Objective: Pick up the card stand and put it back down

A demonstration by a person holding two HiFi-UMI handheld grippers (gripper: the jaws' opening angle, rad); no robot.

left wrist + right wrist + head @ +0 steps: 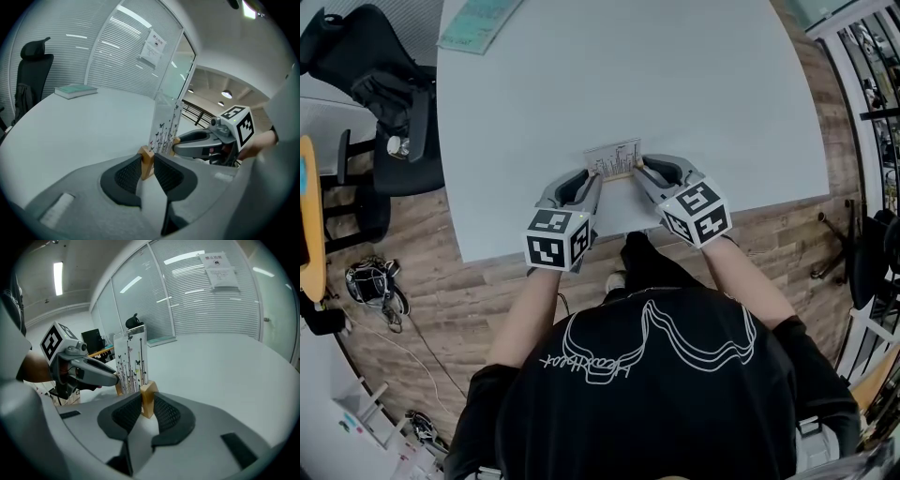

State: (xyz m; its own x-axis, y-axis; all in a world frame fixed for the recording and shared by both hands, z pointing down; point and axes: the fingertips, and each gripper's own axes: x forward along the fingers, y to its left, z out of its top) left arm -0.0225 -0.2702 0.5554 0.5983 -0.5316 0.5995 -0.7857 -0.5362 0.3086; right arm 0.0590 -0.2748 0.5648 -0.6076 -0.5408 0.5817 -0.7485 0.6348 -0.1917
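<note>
No print is legible on the wall notice [220, 269], the card stand [613, 159] or the shirt [647, 384]

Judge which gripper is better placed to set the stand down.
Neither clearly: the left gripper and right gripper each clamp one wooden end of the stand, mirrored, at the near edge of the table. Lowering it level probably needs both together.

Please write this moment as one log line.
left gripper: shut on stand end | right gripper: shut on other end | stand: upright, near table edge
</note>
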